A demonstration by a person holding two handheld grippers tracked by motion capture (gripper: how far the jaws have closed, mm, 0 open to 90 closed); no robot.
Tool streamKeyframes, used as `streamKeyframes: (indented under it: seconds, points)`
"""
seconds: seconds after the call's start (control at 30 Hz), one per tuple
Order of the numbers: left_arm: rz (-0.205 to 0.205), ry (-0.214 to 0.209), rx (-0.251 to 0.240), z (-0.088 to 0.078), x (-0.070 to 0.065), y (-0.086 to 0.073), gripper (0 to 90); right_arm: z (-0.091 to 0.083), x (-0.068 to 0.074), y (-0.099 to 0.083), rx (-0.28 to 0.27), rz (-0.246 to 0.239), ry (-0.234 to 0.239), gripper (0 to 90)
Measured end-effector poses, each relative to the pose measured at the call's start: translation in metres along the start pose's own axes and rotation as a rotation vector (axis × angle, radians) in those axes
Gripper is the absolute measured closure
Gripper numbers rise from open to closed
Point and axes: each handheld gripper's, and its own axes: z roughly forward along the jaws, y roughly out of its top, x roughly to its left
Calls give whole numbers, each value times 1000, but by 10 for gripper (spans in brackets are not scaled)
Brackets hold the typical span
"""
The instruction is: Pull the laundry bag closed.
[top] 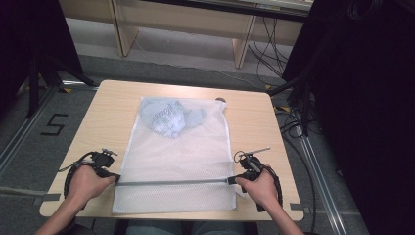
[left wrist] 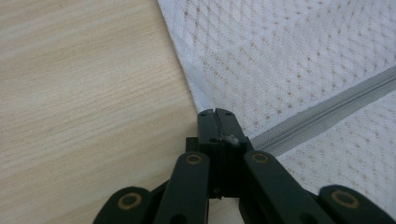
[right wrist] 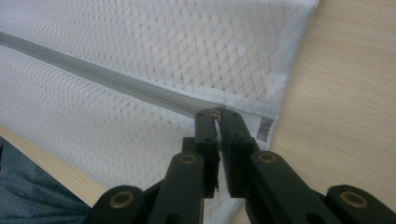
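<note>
A white mesh laundry bag lies flat on the wooden table. A bluish crumpled garment shows through it at the far end. A grey zipper runs across the bag near the front edge. My left gripper sits at the zipper's left end. In the left gripper view its jaws are shut, pinching the bag's edge where the zipper ends. My right gripper is at the right end. Its jaws are shut on a small metal zipper pull at the end of the zipper.
Bare tabletop flanks the bag on both sides. The bag's near edge reaches close to the table's front edge, where the person's lap shows. Beyond the table stand wooden furniture legs, cables and black curtains.
</note>
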Motion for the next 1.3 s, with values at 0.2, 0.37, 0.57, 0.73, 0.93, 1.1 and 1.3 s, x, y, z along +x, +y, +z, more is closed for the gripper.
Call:
streamKeyframes:
  seconds: [0.2,0.37,0.57,0.73,0.93,1.1,1.3]
  points:
    - [3,2,3,0,0,0,900,0,-4,0,6,0,3,870]
    - [2,1,2,0,0,0,900,1,-5,0,9,5,-4,869]
    - [4,-1,7,-1,1,0,900,3,-3,-1,32,22,5,869]
    - [5,3,-12,0,-1,-1,896,2,-7,-2,-7,-16,32,848]
    - [1,-3,-41,-4,1,-2,828,-4,-6,-1,-82,-8,18,783]
    - [48,6,-140,-17,4,-1,766,-6,-10,-1,-124,1,4,767]
    - [20,4,-180,-18,5,-2,687,-6,-14,-2,-127,19,5,758]
